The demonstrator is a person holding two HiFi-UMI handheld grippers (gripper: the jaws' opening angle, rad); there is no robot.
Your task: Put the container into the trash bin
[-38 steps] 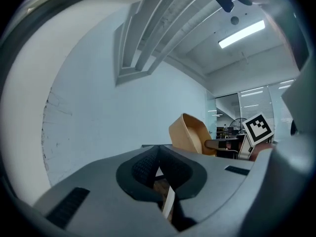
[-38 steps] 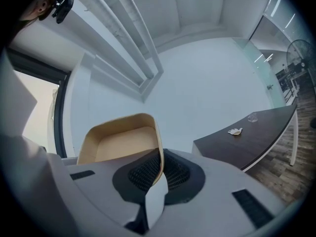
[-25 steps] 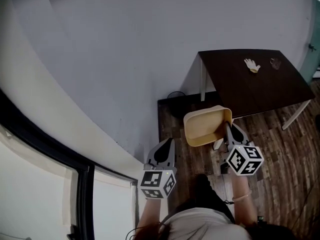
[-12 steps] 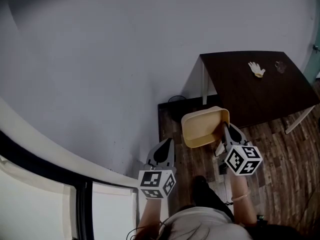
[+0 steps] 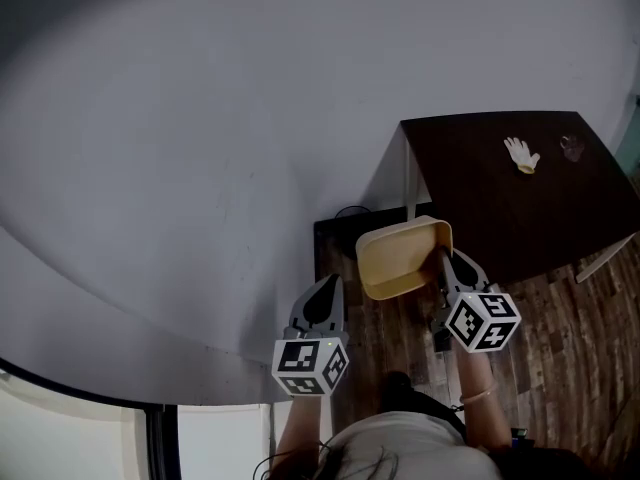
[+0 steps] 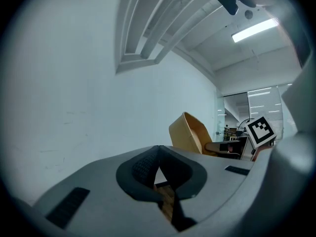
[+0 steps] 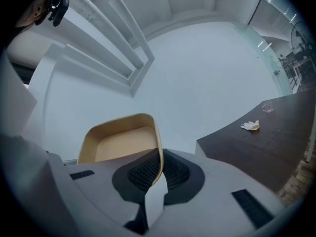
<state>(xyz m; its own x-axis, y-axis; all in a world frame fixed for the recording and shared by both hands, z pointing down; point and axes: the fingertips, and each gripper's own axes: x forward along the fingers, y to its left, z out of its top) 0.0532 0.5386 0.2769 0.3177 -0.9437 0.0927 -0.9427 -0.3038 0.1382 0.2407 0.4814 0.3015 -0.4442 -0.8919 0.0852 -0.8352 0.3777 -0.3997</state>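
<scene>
Just off the corner of the dark bench (image 5: 520, 213), the tan container (image 5: 395, 263) is held above the wooden floor (image 5: 560, 328), tipped on its side so that its hollow is shown to the head camera. Its thin wall is pinched between the pads of the right claw (image 5: 441, 268), which is clenched on it. Farther from the bench, near the grey wall (image 5: 200, 168), the left claw (image 5: 322, 300) is seen clenched with nothing in it. A pale glove (image 5: 521, 155) is laid on the bench.
</scene>
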